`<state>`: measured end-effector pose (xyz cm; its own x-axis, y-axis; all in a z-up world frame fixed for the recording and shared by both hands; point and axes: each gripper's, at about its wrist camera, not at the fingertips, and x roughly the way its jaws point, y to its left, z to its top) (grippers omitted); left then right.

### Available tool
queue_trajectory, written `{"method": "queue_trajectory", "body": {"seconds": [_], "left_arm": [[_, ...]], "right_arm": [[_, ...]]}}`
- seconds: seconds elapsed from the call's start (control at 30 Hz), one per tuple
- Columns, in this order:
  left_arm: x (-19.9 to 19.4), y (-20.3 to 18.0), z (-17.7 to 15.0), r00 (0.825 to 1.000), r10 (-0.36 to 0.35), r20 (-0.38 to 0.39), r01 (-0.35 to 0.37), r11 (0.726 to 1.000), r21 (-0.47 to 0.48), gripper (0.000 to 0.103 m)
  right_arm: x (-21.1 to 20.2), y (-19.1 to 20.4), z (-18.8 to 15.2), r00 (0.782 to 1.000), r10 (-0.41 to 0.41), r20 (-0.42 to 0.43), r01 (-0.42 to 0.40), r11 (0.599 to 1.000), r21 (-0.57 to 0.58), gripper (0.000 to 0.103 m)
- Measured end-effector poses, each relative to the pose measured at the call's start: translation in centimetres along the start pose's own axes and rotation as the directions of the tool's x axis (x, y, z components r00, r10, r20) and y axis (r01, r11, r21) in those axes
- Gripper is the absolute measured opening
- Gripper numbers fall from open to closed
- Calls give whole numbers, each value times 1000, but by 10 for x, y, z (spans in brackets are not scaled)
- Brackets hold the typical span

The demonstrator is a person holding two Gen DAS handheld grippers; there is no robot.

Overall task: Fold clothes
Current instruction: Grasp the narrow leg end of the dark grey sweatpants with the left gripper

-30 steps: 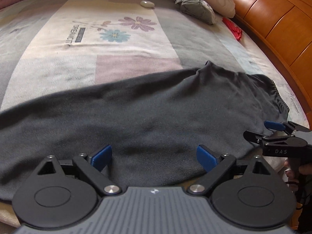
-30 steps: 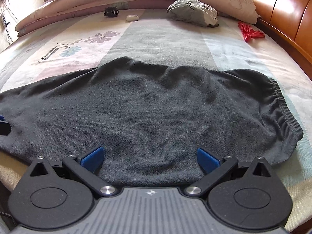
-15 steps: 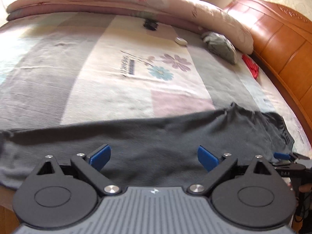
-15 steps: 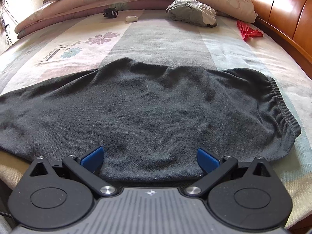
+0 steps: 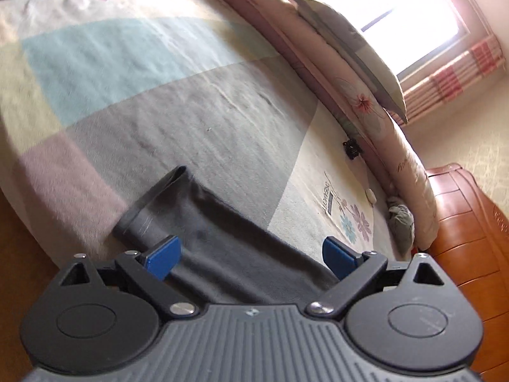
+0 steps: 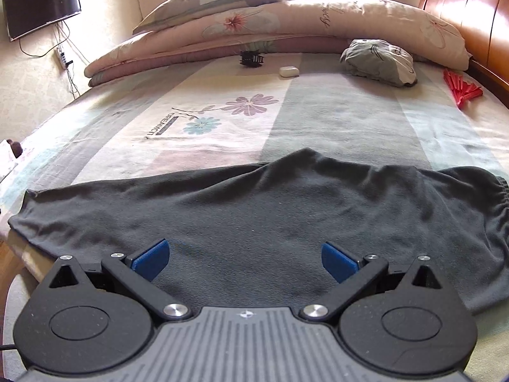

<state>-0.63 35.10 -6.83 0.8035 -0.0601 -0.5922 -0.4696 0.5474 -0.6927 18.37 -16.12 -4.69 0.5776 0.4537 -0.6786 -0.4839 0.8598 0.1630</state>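
Dark grey trousers [image 6: 270, 210] lie flat across the near edge of the bed, the elastic waistband [image 6: 499, 203] at the right and the leg end at the left. My right gripper [image 6: 244, 259] hovers open just above the middle of the cloth. The left wrist view is tilted and shows the cuffed leg end [image 5: 149, 210] of the trousers [image 5: 229, 248]. My left gripper [image 5: 251, 256] is open over that leg, its left blue pad [image 5: 162, 256] beside the cuff. Neither gripper holds anything.
A patchwork bed sheet [image 6: 222, 117] covers the bed, with rolled quilts and a pillow [image 6: 254, 25] at the far side. A folded grey garment [image 6: 378, 60], red hangers [image 6: 461, 87], a black clip [image 6: 251, 59] and a white case [image 6: 289, 71] lie beyond. Wooden headboard [image 6: 477, 9] at right.
My left gripper has swung left along the trousers to the cuffed leg end and rolled sideways. The right gripper has pulled back and tipped up a little; the trousers lie unchanged.
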Motion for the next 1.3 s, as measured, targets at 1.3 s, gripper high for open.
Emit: {"method": "queue_trajectory", "body": {"seconds": [1.3], "left_arm": [[50, 56, -13, 980, -190, 65, 200, 952, -234, 96]], "right_arm": [[0, 30, -4, 998, -47, -37, 43, 994, -97, 103]]}}
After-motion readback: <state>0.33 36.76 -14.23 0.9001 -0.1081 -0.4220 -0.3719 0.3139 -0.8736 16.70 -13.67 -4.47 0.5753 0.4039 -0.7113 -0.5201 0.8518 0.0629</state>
